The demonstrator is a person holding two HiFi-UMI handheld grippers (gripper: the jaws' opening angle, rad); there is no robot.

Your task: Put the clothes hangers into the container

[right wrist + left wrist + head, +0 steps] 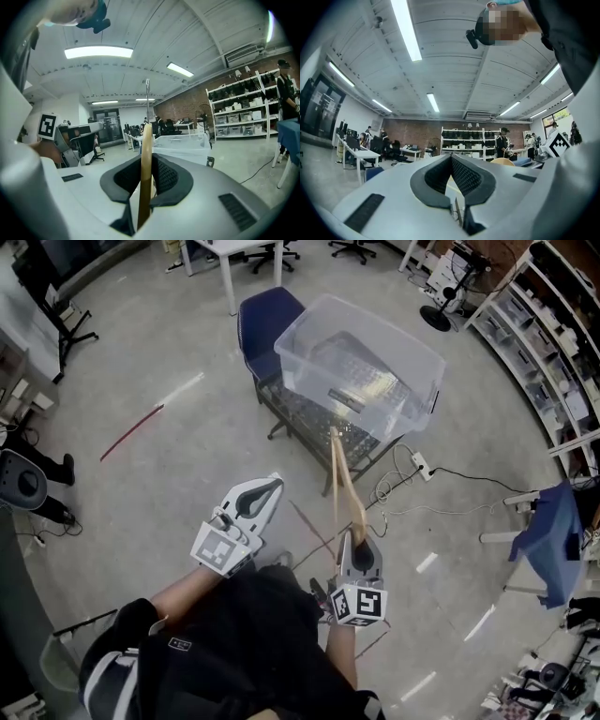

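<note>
A clear plastic container [361, 367] stands on a wire rack ahead of me, and it also shows in the right gripper view [183, 142]. My right gripper [359, 540] is shut on a wooden clothes hanger [343, 479] that points up toward the container's near wall. In the right gripper view, the hanger [146, 140] stands edge-on between the jaws of the right gripper [146, 158], its metal hook [147, 96] rising above. My left gripper [265, 488] hovers to the left, lower than the container. Its jaws meet at the tip of the left gripper [451, 157] with nothing between them.
A blue chair [265, 320] sits behind the dark wire rack [314, 418]. A power strip with cables [418, 465] lies on the floor to the right. A blue cloth [553, 531] hangs on a stand at right, with shelves [553, 343] beyond it. A red strip [131, 432] lies on the floor at left.
</note>
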